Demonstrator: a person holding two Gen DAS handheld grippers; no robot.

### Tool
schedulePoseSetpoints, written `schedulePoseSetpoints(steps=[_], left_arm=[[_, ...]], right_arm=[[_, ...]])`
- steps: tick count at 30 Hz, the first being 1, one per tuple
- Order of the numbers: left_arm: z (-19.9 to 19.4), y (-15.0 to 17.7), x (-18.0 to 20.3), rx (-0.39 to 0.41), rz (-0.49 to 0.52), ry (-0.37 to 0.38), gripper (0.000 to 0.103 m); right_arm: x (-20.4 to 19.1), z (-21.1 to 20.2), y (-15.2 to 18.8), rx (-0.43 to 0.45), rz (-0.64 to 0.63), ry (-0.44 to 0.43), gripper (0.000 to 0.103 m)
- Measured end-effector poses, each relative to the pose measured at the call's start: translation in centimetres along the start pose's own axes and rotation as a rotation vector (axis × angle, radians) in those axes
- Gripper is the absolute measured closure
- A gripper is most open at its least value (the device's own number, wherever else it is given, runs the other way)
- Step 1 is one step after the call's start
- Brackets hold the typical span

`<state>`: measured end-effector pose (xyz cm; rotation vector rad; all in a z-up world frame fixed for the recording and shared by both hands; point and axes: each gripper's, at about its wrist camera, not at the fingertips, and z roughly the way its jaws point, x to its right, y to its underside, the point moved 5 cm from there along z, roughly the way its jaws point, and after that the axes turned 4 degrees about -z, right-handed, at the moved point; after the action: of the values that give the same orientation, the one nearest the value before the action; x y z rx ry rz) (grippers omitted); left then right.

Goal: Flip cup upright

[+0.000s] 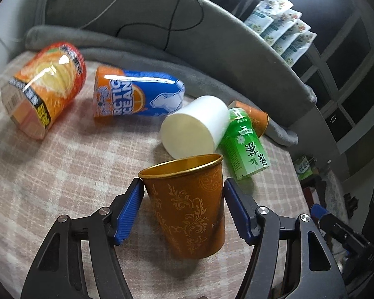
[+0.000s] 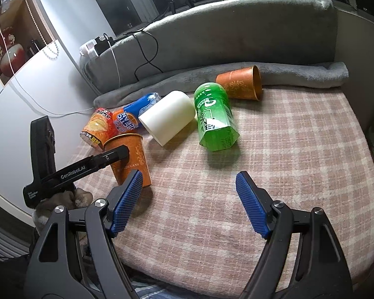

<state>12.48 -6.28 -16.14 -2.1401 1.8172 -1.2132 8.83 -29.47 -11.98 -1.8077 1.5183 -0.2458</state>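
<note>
Plaid blanket [image 1: 62, 174] bears an upright orange, gold-scrolled cup [image 1: 189, 206] between the parted left hand-held gripper [image 1: 183, 208].

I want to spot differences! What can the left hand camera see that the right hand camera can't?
Only the left wrist view shows the left gripper from behind, jaws open around the standing brown cup. Only the right wrist view shows the picture on the wall, the charger, and the right gripper open over the cloth. Both show the white cup, green cup and blue can lying down.
</note>
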Motion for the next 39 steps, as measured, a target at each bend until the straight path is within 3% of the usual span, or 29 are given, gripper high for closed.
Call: schedulePoseSetpoints(steps=[18,39], left_arm=[[-0.2,1.2,3.1,0.116,0.252,-0.092,0.037],[-1.0,4.4,5.7,0.108,0.393,-0.077,0.039]], right_arm=[[0.6,-0.8,0.2,0.021,0.024,0.015,0.023],[0.0,-1.9,0.2,0.042,0.018,0.020,0.023]])
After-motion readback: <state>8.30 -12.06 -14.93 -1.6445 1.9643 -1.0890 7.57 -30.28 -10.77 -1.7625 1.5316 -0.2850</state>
